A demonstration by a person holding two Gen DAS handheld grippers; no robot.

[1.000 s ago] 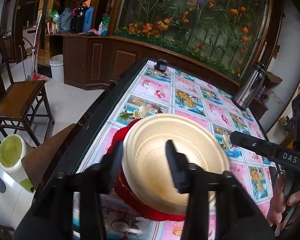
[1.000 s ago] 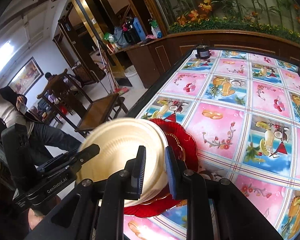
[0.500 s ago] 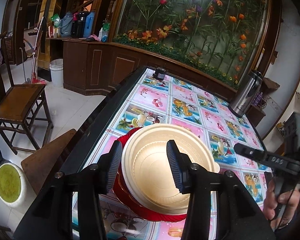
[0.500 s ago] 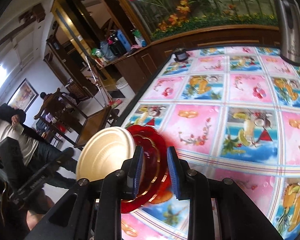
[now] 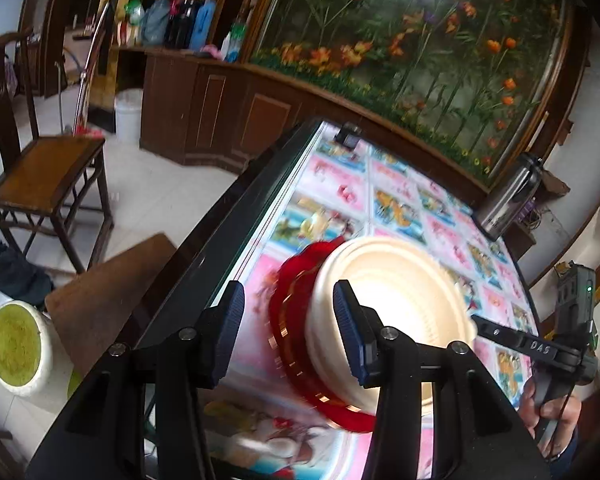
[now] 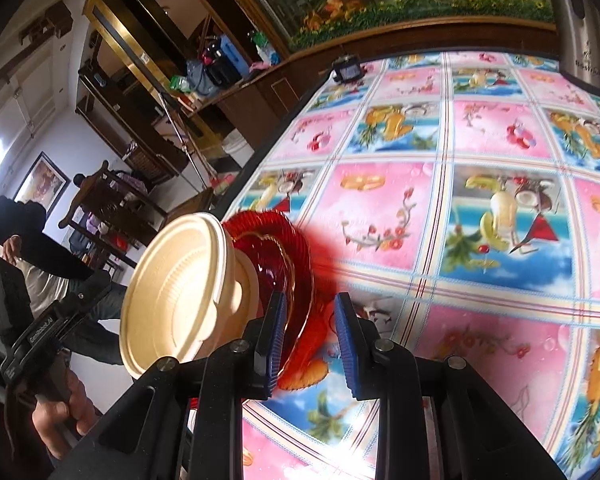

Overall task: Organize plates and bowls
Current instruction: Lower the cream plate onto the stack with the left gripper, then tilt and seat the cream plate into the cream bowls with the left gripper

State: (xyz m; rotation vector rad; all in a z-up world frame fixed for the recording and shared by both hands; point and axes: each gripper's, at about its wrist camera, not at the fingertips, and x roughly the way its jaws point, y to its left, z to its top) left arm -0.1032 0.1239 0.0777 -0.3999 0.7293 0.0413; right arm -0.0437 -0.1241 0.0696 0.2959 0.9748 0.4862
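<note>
Shifted rightward, cream bowl [image 5: 396, 304] on red plate [image 5: 296, 312]; flask [image 5: 508, 196] beyond.

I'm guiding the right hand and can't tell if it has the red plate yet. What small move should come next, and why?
Probably close the right gripper on the red plate. Its rim sits between the jaws, which have just opened a little, with a gap at the right pad. The cream bowl rests on the plate, so grip firmly before lifting.

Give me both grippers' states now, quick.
Left gripper: open, gripping nothing.
Right gripper: red plate rim sits between its jaws; whether it is clamped cannot be told.
</note>
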